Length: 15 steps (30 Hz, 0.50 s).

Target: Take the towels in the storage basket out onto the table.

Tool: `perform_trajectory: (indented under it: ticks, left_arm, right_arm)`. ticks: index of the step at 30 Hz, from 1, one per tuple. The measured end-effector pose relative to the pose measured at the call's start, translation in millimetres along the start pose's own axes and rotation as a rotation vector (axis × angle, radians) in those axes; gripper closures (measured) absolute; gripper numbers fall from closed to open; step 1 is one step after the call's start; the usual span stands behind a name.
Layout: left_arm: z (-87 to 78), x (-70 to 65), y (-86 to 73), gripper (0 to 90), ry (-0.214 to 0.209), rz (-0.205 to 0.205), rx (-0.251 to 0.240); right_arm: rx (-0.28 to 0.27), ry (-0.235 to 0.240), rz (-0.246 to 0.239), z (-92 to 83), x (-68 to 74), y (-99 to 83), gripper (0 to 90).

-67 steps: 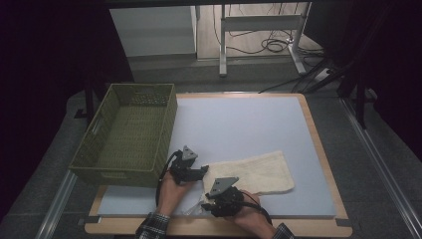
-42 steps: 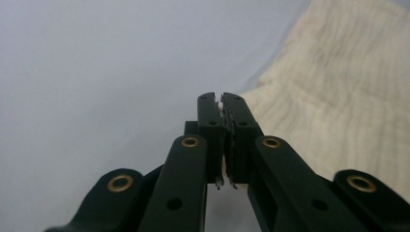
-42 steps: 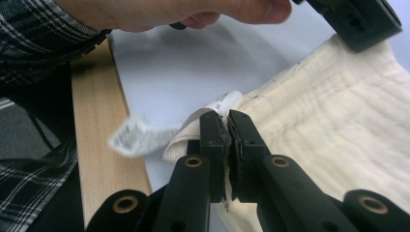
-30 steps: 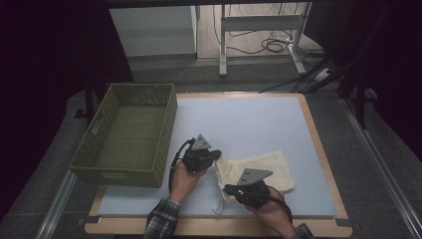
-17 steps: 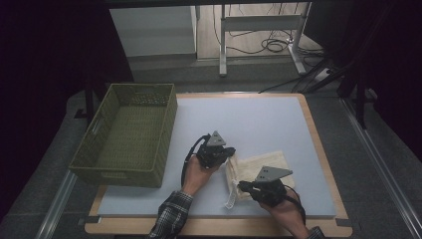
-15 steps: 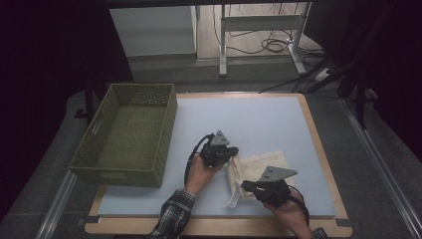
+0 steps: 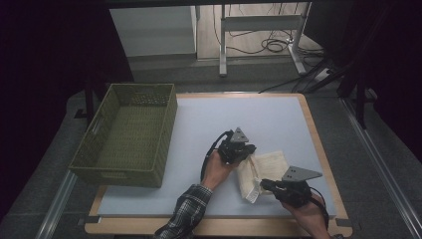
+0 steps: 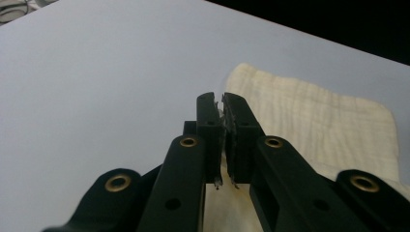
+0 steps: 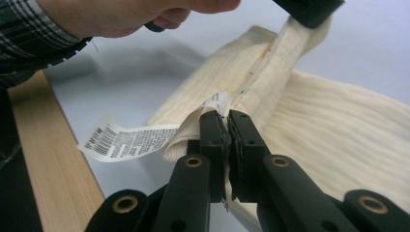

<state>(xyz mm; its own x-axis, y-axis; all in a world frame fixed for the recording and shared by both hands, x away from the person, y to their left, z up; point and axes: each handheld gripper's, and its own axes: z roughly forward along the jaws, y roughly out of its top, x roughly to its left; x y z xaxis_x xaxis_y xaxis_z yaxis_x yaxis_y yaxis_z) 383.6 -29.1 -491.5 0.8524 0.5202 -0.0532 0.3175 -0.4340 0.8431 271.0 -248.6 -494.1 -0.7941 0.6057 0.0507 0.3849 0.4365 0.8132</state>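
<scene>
The cream towel lies at the table's near right. One edge is pinched by the left gripper and the right gripper, both clamped shut; the lifted edge apparently runs between them, over the flat remainder.

Care label print too small

looked like a lab or test room to me, not anybody's home. the work table was a pale grey board with a wooden edge, sitting on a metal frame rail. behind it were bare desk legs and loose cables on the floor, everything around kept dark.
</scene>
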Motion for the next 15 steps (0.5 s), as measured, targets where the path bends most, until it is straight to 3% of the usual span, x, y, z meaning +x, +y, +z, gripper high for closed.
perform_trajectory:
  ticks: [15]
  left_arm:
    - [37.2,-12.3,23.5,86.0,-0.028,0.042,0.017]
  right_arm:
    - [0.012,-0.073,0.056,-27.7,-26.6,-15.4,85.4]
